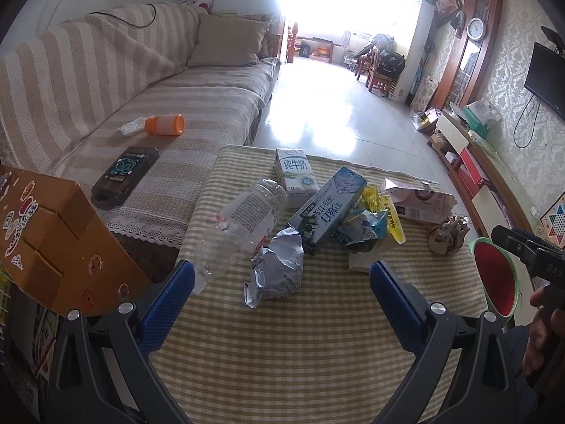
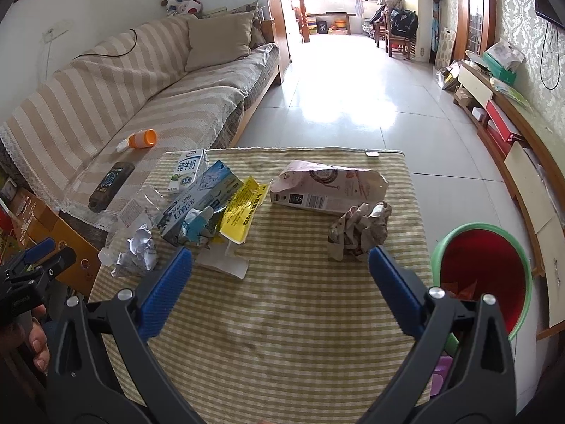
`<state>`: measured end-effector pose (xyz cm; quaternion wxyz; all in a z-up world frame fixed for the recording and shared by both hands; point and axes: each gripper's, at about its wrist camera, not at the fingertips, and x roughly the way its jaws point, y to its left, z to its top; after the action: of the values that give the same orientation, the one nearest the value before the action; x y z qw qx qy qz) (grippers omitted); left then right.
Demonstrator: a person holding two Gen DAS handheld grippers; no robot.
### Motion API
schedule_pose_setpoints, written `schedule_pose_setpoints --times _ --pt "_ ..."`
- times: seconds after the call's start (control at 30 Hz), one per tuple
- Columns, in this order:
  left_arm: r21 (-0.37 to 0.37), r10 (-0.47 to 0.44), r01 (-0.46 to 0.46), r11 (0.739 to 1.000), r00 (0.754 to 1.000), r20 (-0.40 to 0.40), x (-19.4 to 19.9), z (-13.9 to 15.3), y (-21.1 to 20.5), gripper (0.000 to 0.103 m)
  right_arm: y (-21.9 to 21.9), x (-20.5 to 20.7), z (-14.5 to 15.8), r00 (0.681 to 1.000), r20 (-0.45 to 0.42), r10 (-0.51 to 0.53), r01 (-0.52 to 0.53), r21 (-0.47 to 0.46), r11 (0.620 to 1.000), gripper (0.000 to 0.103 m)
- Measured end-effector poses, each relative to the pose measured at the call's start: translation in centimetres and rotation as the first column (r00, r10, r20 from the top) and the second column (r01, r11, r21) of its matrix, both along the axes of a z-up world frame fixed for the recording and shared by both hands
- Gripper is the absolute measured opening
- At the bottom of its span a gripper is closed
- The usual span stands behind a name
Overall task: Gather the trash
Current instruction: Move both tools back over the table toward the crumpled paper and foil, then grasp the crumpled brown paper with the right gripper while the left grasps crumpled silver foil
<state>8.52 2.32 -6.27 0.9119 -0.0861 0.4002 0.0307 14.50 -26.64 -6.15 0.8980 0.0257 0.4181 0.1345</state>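
Trash lies on a checked tablecloth (image 1: 317, 335) (image 2: 282, 318): a clear plastic bottle (image 1: 243, 222) (image 2: 137, 212), crumpled foil (image 1: 277, 272) (image 2: 136, 251), a white milk carton (image 1: 296, 173) (image 2: 188, 170), a blue box (image 1: 328, 208) (image 2: 197, 203), a yellow wrapper (image 1: 386, 212) (image 2: 243, 212), a pinkish paper bag (image 1: 420, 201) (image 2: 328, 189) and a crumpled brown paper ball (image 1: 448, 235) (image 2: 358, 231). My left gripper (image 1: 282, 277) is open, just before the foil. My right gripper (image 2: 280, 263) is open, with the paper ball by its right finger. A red bin with a green rim (image 1: 496, 279) (image 2: 483, 272) stands right of the table.
A striped sofa (image 1: 141, 106) (image 2: 141, 99) on the left holds a phone (image 1: 125, 176) (image 2: 111, 185) and an orange-capped cup (image 1: 165, 124) (image 2: 141, 139). A cardboard box (image 1: 53, 236) sits at the near left. A low cabinet (image 2: 512, 162) lines the right wall. Tiled floor (image 2: 353, 99) lies beyond.
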Motion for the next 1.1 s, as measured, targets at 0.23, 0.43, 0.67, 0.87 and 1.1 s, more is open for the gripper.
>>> schedule_pose_setpoints --times 0.23,0.43,0.67,0.87,1.1 --pt "-0.015 -0.020 0.018 1.000 0.997 -0.077 1.9 -2.7 -0.9 0.095 -1.5 1.5 -2.1 0.998 -0.038 -0.048 0.047 -0.010 0.999 0.098" --pt "0.021 -0.021 0.025 0.999 0.989 -0.145 3.5 -5.2 -1.5 0.095 -3.3 3.3 -4.4 0.992 -0.075 -0.100 0.098 -0.022 0.995 0.098" --pt "0.032 -0.021 0.027 0.999 0.983 -0.185 5.2 -7.0 -1.6 0.095 -4.7 5.9 -7.0 0.984 -0.123 -0.132 0.129 -0.027 0.991 0.098" --pt "0.032 -0.025 0.033 0.999 0.977 -0.214 6.6 -8.7 -1.9 0.095 -4.7 8.1 -9.1 0.979 -0.147 -0.139 0.133 -0.052 0.990 0.098" --pt "0.036 -0.028 0.038 0.999 0.971 -0.239 8.0 -10.4 -2.0 0.095 -4.4 10.3 -11.6 0.972 -0.180 -0.148 0.138 -0.067 0.988 0.098"
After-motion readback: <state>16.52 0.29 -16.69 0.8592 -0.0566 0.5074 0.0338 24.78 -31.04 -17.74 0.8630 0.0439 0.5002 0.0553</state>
